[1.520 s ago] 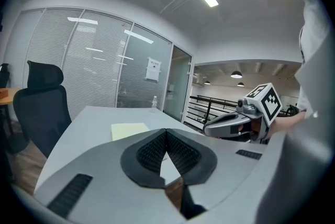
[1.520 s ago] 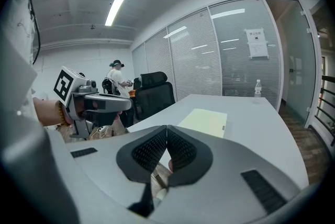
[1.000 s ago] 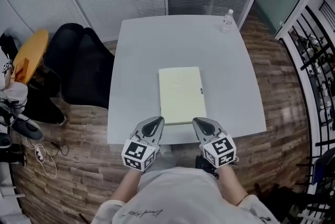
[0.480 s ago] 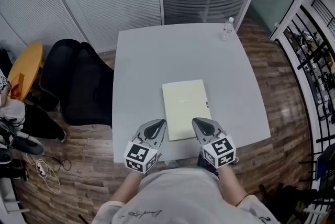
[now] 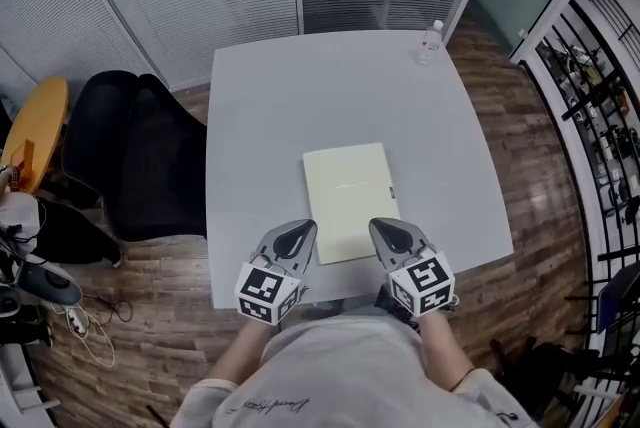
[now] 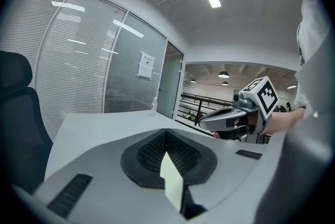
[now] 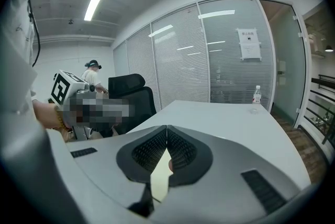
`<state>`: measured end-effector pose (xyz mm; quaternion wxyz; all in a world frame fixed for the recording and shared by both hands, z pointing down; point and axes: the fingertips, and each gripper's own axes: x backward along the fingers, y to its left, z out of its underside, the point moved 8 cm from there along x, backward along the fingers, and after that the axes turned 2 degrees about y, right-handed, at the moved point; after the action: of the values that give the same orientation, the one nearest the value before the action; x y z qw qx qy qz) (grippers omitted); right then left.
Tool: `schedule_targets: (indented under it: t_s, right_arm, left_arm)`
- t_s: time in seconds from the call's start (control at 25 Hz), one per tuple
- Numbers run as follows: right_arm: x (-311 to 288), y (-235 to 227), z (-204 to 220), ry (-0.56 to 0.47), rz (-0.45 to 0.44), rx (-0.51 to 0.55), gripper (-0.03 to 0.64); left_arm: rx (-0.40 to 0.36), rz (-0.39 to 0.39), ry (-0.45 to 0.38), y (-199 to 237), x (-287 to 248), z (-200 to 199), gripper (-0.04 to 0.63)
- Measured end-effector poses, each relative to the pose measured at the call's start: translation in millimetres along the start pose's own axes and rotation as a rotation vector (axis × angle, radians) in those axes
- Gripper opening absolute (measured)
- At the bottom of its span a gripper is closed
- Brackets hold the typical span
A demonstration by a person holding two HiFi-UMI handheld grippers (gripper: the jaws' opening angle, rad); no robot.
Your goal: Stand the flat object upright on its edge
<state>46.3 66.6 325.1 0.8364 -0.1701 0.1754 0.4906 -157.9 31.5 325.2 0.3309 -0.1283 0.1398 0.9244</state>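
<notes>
A pale yellow flat book (image 5: 350,196) lies flat on the grey table (image 5: 290,96), near its front edge. My left gripper (image 5: 300,232) hovers beside the book's near left corner, jaws shut with nothing held. My right gripper (image 5: 388,230) hangs over the near right corner, also shut and empty. In the left gripper view the left gripper (image 6: 166,132) has its pads pressed together, and a sliver of the book (image 6: 171,183) shows below them. In the right gripper view the right gripper (image 7: 167,127) looks the same, with the book (image 7: 159,178) showing as a pale strip beneath it.
A clear water bottle (image 5: 431,37) stands at the table's far right corner. A black office chair (image 5: 140,151) sits left of the table, with an orange round top (image 5: 35,126) beyond it. Glass partitions with blinds close off the back. Wood floor lies to the right.
The head view has shifted a little. Both grippers now sit slightly further forward, level with the book's near corners. Both stay shut and the book has not moved.
</notes>
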Motion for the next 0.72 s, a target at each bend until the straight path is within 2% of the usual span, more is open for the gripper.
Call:
schedule_targets:
  t_s: [0.72]
  right_arm:
    - [-5.8,-38.2,-3.8,0.031,-0.028,-0.007,0.025]
  left_arm:
    - [0.027,-0.049,0.063,1.1,-19.4,1.1,0.012]
